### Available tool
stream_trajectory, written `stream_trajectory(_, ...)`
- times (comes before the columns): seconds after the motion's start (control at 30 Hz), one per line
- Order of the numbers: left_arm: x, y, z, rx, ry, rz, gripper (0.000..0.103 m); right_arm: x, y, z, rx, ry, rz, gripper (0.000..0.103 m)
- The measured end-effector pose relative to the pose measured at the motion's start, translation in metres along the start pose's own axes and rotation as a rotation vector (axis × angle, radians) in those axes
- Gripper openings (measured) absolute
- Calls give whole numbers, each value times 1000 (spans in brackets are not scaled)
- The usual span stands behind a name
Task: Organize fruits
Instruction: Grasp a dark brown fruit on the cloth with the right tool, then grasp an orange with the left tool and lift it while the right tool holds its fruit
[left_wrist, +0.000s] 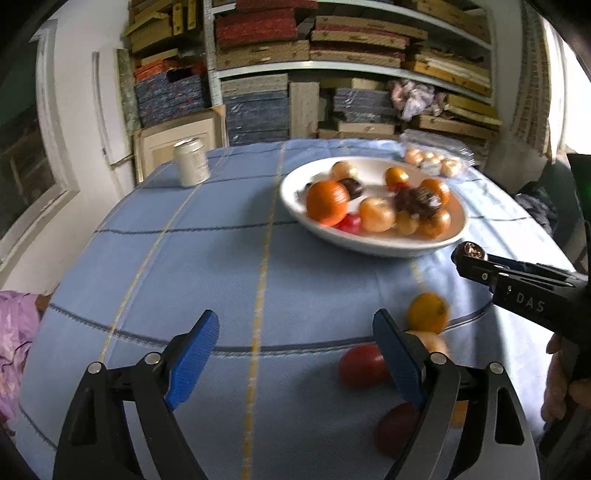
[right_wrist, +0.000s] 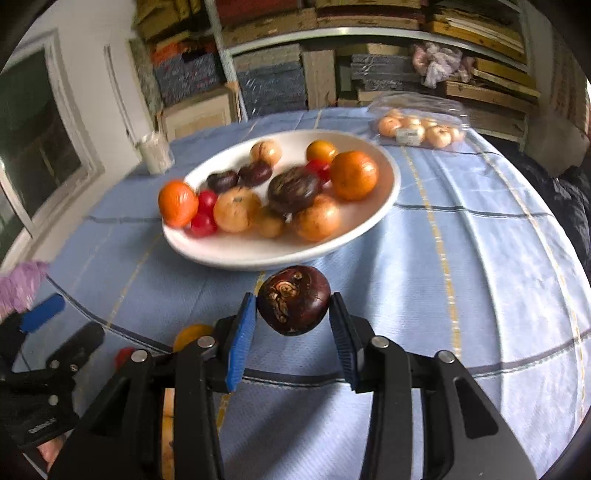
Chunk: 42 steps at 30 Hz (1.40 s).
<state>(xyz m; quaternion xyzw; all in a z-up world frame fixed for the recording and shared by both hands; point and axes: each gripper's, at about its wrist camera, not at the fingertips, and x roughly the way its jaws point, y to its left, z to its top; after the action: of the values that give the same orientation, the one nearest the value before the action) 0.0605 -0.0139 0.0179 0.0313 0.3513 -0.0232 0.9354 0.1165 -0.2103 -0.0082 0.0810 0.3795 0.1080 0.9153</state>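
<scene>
Right gripper (right_wrist: 293, 308) pinches dark round fruit (right_wrist: 293, 300), held just near of white bowl (right_wrist: 236, 254); bowl lies straight ahead, slightly left. Left gripper (left_wrist: 295, 354) spread, empty, loose fruits (left_wrist: 427, 312) on its right.

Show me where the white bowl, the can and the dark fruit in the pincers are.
white bowl (right_wrist: 229, 254), right wrist view, bare front rim.
can (left_wrist: 192, 164), left wrist view, middle of its side.
dark fruit (right_wrist: 293, 300), right wrist view, its front face.

Domestic storage room: white wall shelves (left_wrist: 354, 62) stacked with flat wooden boxes stand behind a table under a blue checked tablecloth (left_wrist: 221, 240).
</scene>
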Motion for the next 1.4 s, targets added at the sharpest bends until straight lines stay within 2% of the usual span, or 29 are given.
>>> stream_trajectory(0.1,3,-16,8,20,23,-60,88,-7,-15,3,63,-13,7,40)
stream_trajectory(0.3,17,-60,15,161,41,-66,88,-19,-26,7,100,-42,21,40)
stream_trajectory(0.6,42,-76,17,196,84,-168,86,-27,-28,8,121,-62,29,40)
stream_trajectory(0.7,47,-84,16,237,89,-185,82,-26,-30,9,130,-60,33,40)
stream_trajectory(0.8,52,-94,13,295,102,-195,71,-27,-30,9,134,-57,35,40)
stream_trajectory(0.87,56,-99,9,324,120,-197,55,-27,-30,9,134,-57,36,40)
stream_trajectory(0.9,60,-102,7,341,137,-197,51,-27,-30,9,134,-58,36,40)
stream_trajectory(1.0,66,-101,2,344,157,-199,45,-27,-30,9,134,-57,36,40)
stream_trajectory(1.07,67,-99,2,333,159,-200,38,-27,-30,9,133,-56,35,40)
stream_trajectory(1.17,69,-91,6,292,170,-231,38,-26,-30,8,133,-52,33,40)
stream_trajectory(1.4,66,-84,7,267,155,-230,38,-22,-31,6,140,-49,29,40)
